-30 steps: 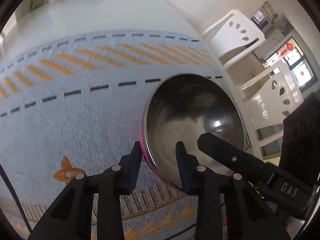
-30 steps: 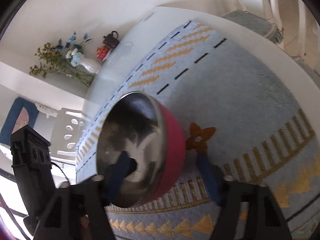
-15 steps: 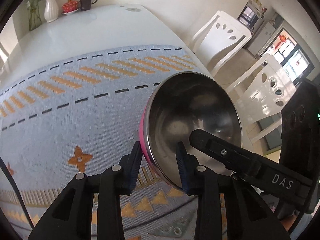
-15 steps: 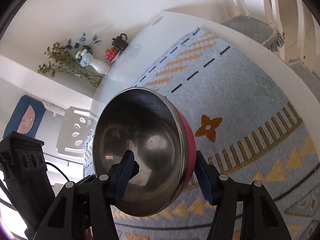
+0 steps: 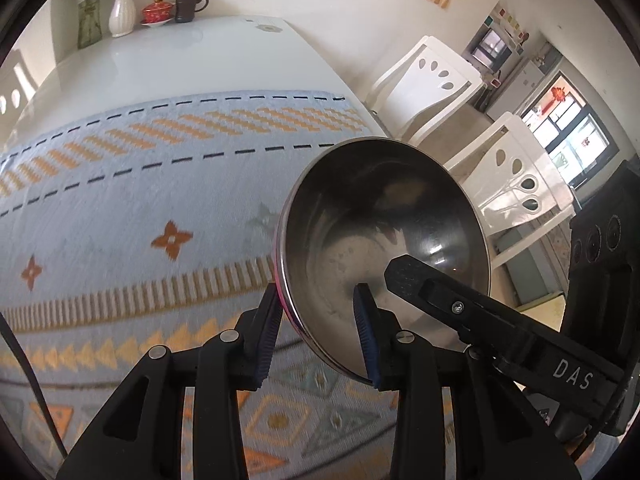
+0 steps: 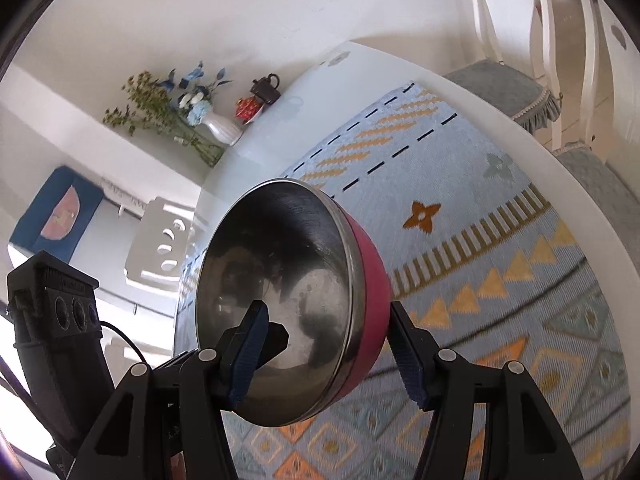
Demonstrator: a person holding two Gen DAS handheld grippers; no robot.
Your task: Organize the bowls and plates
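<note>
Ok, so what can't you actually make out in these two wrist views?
1. Base of the bowl: in both views, hidden behind its own steel inside and pink wall.
2. Tablecloth under the bowl: in both views, covered by the bowl, the left gripper and the right gripper.
3. Nearest tablecloth pattern: blurred in both views.
4. Other plates or bowls: none in frame, so the stacking spot is unknown.

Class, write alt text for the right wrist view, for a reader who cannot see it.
A steel bowl with a pink outside is held tilted above a blue patterned cloth, its wall straddled by the right gripper: one finger inside, one outside. The left gripper's finger also reaches inside it. Behind, a white table holds a vase of flowers.
</note>
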